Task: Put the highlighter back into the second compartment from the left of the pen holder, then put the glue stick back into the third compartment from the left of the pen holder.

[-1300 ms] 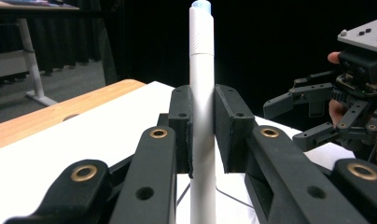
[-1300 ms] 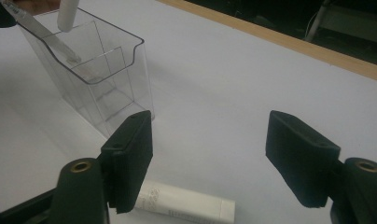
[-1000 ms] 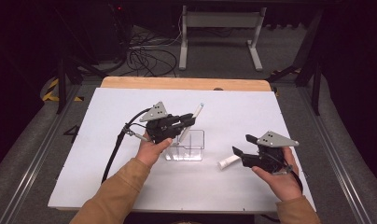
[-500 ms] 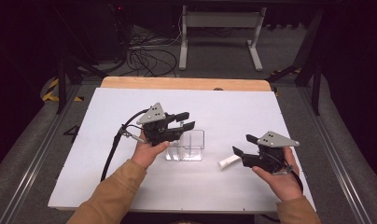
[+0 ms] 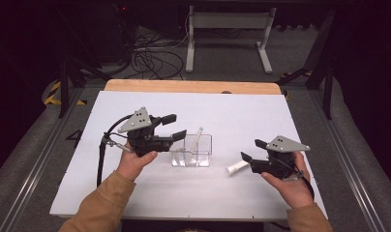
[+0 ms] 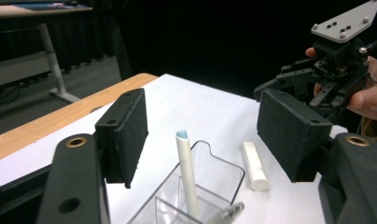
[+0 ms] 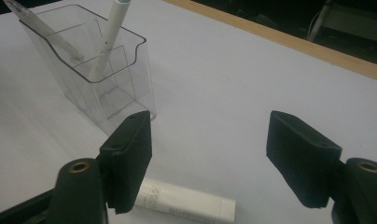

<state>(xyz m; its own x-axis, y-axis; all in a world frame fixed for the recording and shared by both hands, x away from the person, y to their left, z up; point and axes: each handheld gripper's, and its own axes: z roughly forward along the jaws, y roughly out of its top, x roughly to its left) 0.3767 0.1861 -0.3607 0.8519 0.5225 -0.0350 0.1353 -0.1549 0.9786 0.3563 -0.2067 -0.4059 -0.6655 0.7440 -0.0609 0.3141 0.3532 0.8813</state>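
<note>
A clear plastic holder [image 5: 191,153] [image 6: 219,161] [image 7: 126,70] stands mid-table. A white pen with a pale blue tip [image 5: 196,137] [image 6: 186,172] [image 7: 109,32] leans in it, beside a second, silvery pen [image 6: 229,212] [image 7: 37,28]. My left gripper [image 5: 174,127] [image 6: 203,112] hovers just left of the holder. Its jaws have just been opening and nothing is between them. A short white tube [image 5: 236,167] [image 6: 254,165] [image 7: 186,203] lies flat to the right of the holder. My right gripper [image 5: 251,151] [image 7: 210,154] is open, low over the tube's right end, apart from it.
The white tabletop [image 5: 232,111] ends in a wooden strip [image 5: 191,86] at the far side. Beyond it are desk legs [image 5: 227,43] and floor cables [image 5: 150,58]. A black cable [image 5: 100,159] trails from my left gripper toward the near edge.
My left gripper let go of the white pen, which now stands in the holder. Its jaws opened and it drew back left and slightly up. The right gripper kept still.
</note>
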